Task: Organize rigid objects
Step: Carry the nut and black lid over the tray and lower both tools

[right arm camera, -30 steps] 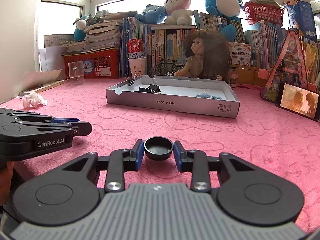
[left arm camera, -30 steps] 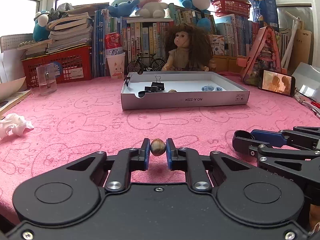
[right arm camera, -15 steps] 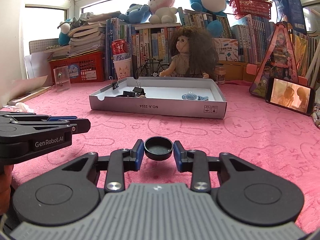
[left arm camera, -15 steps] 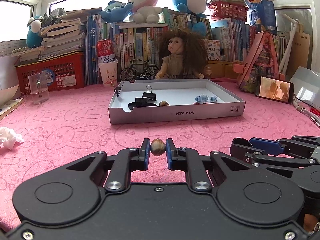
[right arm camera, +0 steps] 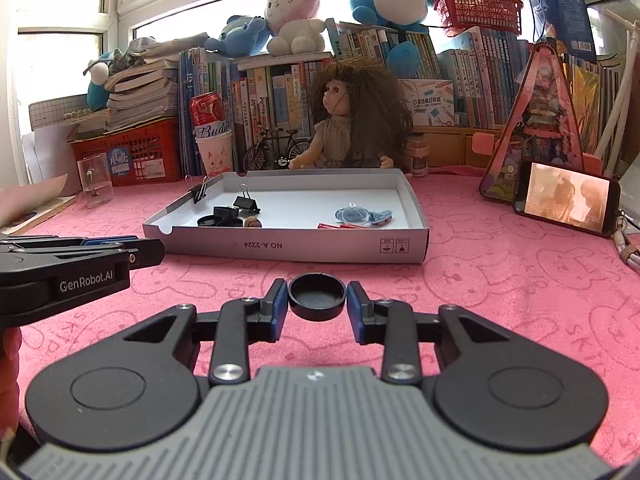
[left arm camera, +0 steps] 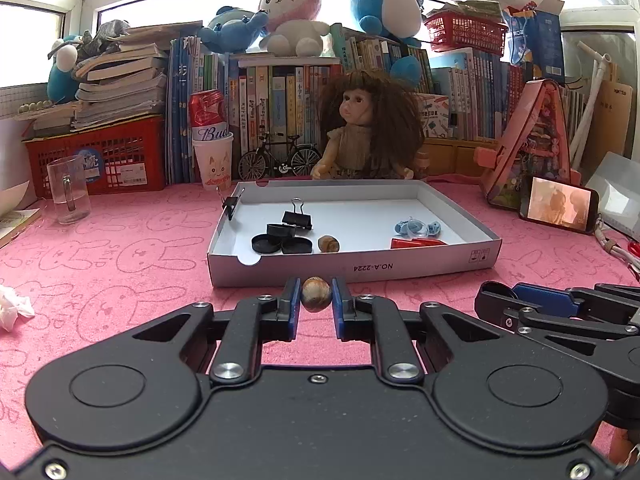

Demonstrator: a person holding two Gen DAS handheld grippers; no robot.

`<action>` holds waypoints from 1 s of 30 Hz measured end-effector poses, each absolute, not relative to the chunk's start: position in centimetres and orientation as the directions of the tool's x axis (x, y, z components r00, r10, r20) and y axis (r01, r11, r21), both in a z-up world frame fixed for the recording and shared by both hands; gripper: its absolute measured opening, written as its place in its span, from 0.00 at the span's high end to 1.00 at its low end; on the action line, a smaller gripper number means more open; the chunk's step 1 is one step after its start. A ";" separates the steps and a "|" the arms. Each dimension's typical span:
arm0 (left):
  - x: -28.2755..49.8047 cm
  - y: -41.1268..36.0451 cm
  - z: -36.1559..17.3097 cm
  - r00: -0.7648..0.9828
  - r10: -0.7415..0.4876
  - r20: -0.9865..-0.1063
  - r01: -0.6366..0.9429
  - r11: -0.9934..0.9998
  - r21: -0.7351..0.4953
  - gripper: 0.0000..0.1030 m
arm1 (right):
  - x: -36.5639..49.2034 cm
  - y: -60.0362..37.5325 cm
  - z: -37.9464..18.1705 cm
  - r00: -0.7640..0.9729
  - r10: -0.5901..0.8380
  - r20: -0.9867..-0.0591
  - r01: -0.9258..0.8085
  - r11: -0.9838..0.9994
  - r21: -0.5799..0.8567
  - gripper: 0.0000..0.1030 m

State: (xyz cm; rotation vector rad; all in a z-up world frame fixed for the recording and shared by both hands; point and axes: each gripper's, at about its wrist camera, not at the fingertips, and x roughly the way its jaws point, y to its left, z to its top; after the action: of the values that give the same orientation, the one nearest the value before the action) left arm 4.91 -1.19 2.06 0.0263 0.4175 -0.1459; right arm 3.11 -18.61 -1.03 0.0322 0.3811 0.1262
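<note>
My left gripper (left arm camera: 316,302) is shut on a small brown shell (left arm camera: 316,299), held above the pink cloth just in front of the white cardboard tray (left arm camera: 360,270). My right gripper (right arm camera: 317,304) is shut on a black round cap (right arm camera: 317,295), also short of the tray (right arm camera: 304,249). In the tray lie black caps (left arm camera: 280,242), a binder clip (left arm camera: 297,218), another shell (left arm camera: 328,243), a blue item (left arm camera: 416,228) and a red piece (left arm camera: 416,243). The right gripper also shows at the right of the left wrist view (left arm camera: 560,312); the left gripper shows at the left of the right wrist view (right arm camera: 80,264).
A doll (left arm camera: 366,128), toy bicycle (left arm camera: 280,158), paper cup (left arm camera: 212,160) and books stand behind the tray. A glass mug (left arm camera: 70,192) and red basket (left arm camera: 100,156) are at left. A phone (left arm camera: 558,204) leans at right. Crumpled paper (left arm camera: 14,308) lies at near left.
Both grippers have risen and moved closer to the tray, so its inside shows more. Each still holds its object.
</note>
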 end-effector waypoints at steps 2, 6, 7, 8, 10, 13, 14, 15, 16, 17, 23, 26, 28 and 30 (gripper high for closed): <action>5.4 -1.3 2.3 0.905 -0.135 -0.403 0.146 0.989 -0.004 0.85 | 3.4 -18.7 -0.8 0.923 0.129 -0.363 -0.116 0.992 0.056 0.64; 6.1 -1.7 2.4 0.905 -0.135 -0.403 0.145 0.989 -0.006 0.85 | 3.9 -18.7 -0.5 0.924 0.127 -0.360 -0.113 0.992 0.061 0.64; 6.2 -1.7 2.4 0.904 -0.136 -0.404 0.146 0.989 -0.007 0.85 | 4.1 -18.7 -0.5 0.924 0.127 -0.361 -0.113 0.992 0.061 0.64; 6.4 -1.8 2.4 0.904 -0.138 -0.406 0.147 0.989 -0.008 0.85 | 4.2 -18.7 -0.5 0.923 0.128 -0.363 -0.113 0.992 0.062 0.64; 6.6 -2.0 2.4 0.903 -0.139 -0.407 0.149 0.989 -0.007 0.85 | 4.4 -18.7 -0.5 0.922 0.128 -0.365 -0.112 0.992 0.063 0.64; 7.1 -2.3 2.5 0.901 -0.142 -0.409 0.152 0.988 -0.009 0.85 | 4.8 -18.8 -0.4 0.923 0.125 -0.363 -0.110 0.992 0.063 0.64; 7.3 -2.3 2.5 0.901 -0.142 -0.410 0.151 0.988 -0.010 0.85 | 5.0 -18.8 -0.3 0.924 0.125 -0.362 -0.109 0.992 0.064 0.64; 7.5 -2.4 2.6 0.901 -0.140 -0.410 0.150 0.989 -0.009 0.85 | 5.1 -18.8 -0.3 0.924 0.125 -0.361 -0.108 0.992 0.068 0.64; 7.6 -2.4 2.6 0.902 -0.138 -0.409 0.149 0.989 -0.007 0.85 | 5.3 -18.8 -0.2 0.924 0.126 -0.362 -0.107 0.992 0.071 0.64; 7.7 -2.4 2.6 0.903 -0.136 -0.407 0.148 0.989 -0.004 0.85 | 5.5 -18.9 -0.2 0.924 0.126 -0.362 -0.107 0.992 0.074 0.64; 8.8 -2.5 3.0 0.904 -0.129 -0.407 0.138 0.990 -0.008 0.85 | 6.6 -19.2 0.2 0.925 0.127 -0.359 -0.103 0.991 0.083 0.64; 9.4 -2.4 3.1 0.902 -0.129 -0.412 0.132 0.991 -0.021 0.85 | 7.0 -19.4 0.3 0.925 0.125 -0.359 -0.097 0.991 0.094 0.64; 9.6 -2.5 3.1 0.902 -0.127 -0.412 0.129 0.991 -0.023 0.85 | 7.2 -19.6 0.4 0.925 0.122 -0.361 -0.092 0.991 0.100 0.64; 9.9 -2.5 3.2 0.903 -0.124 -0.413 0.126 0.992 -0.022 0.85 | 7.4 -19.7 0.4 0.924 0.120 -0.362 -0.088 0.991 0.105 0.64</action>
State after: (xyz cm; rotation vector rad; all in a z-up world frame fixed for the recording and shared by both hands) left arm 9.94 -2.49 3.15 0.0057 0.4261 -0.1290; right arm 7.41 -19.71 0.43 0.0870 0.3769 0.1069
